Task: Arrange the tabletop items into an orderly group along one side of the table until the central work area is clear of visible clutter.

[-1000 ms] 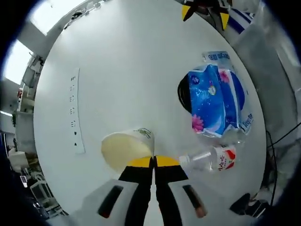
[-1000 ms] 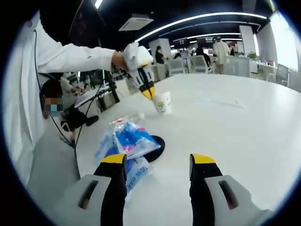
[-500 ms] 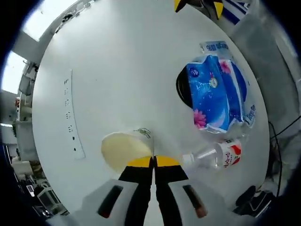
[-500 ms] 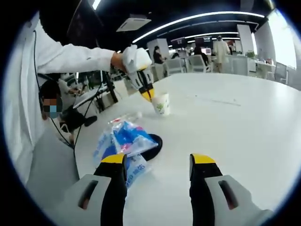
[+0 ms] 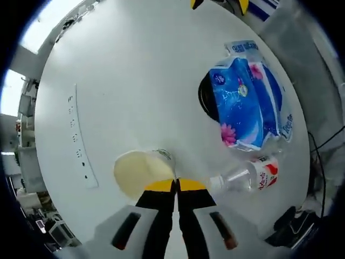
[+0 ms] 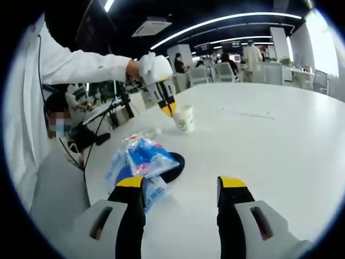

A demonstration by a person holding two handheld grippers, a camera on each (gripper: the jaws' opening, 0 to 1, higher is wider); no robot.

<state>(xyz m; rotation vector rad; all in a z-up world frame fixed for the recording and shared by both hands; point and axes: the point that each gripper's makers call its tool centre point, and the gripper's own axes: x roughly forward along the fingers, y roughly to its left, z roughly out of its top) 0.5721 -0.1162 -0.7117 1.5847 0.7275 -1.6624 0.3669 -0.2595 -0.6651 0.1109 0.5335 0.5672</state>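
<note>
My left gripper (image 5: 176, 185) is shut on the rim of a white paper cup (image 5: 141, 171) with a green print, and I look down into the cup. In the right gripper view the same cup (image 6: 184, 118) stands at the table surface under the left gripper (image 6: 168, 108), held by a person's hand in a white sleeve. Blue tissue packs (image 5: 245, 105) lie on a black disc (image 5: 206, 100). A clear plastic bottle (image 5: 249, 176) with a red label lies beside them. My right gripper (image 6: 180, 186) is open over bare table, with the tissue packs (image 6: 145, 159) to its left.
The white round table (image 6: 269, 140) has a strip of sockets (image 5: 78, 137) set into it at the left of the cup. The right gripper's yellow tips (image 5: 218, 2) show at the far edge. Chairs, desks and people stand beyond the table.
The left gripper keeps its hold on the cup. Both views have shifted only slightly; the packs, disc and bottle lie where they were.
</note>
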